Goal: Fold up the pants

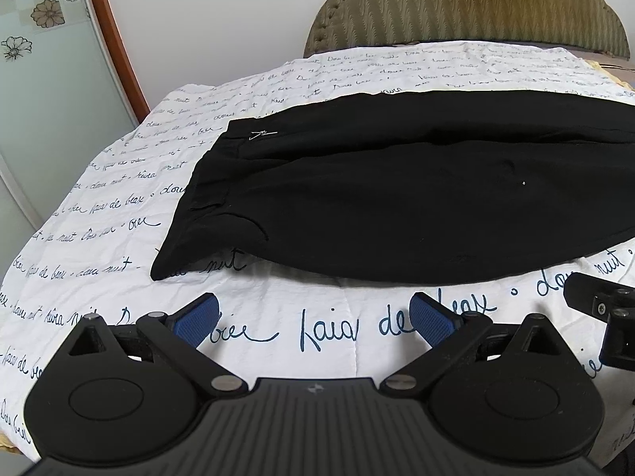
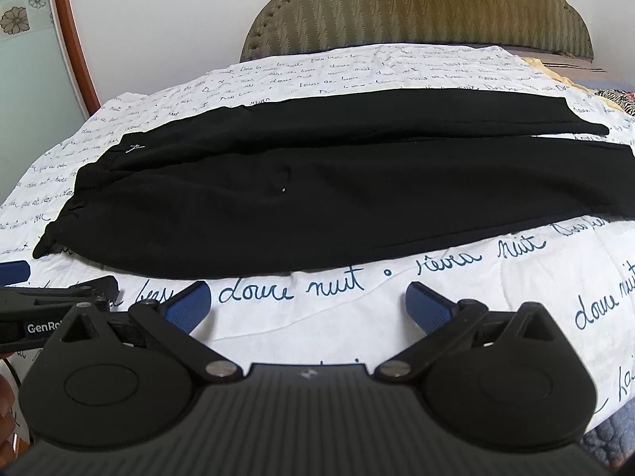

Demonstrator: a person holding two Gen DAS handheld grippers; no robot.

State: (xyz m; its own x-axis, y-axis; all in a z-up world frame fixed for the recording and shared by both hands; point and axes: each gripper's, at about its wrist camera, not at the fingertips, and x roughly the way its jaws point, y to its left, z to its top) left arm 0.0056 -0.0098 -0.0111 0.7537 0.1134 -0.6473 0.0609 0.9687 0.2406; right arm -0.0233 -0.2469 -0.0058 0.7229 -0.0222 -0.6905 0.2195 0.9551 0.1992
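On the bed (image 2: 456, 297), black pants (image 2: 317, 190) are laid out flat, waistband to the left, legs side by side. Both the left tongs (image 1: 315, 317) and the right tongs (image 2: 309, 305) are held apart, empty, just short of the pants' near edge.

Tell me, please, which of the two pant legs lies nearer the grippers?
The lower leg, the wide one whose edge runs just beyond the open right gripper. The other leg lies behind it, toward the headboard.
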